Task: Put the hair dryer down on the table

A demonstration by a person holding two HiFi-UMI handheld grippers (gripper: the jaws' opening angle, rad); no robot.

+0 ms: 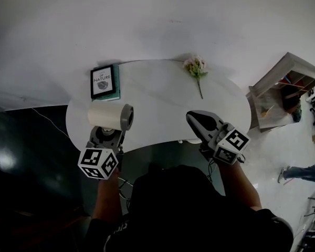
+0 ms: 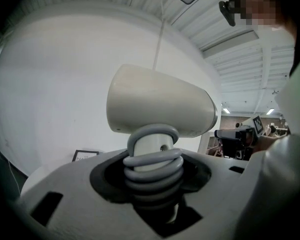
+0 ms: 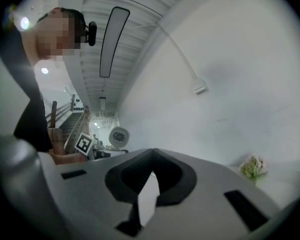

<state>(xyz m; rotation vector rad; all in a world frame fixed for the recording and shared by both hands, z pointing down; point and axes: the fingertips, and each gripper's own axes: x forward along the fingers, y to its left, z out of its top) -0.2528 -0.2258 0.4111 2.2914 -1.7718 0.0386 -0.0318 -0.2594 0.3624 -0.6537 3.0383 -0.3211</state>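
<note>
Though hidden overhead, cord (image 2: pixel 152 171) wraps hair dryer (image 2: pixel 160 106)

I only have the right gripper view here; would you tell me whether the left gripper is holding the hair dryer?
Observer: Yes. The left gripper is closed on the handle of the cream hair dryer, right where the grey cord is coiled around it.
Operator: Thank you. Is anything lying on that side of the table that I should mind?
Observer: In the head view, a book lies flat on the white table, beyond the dryer and near the far left edge.
</note>
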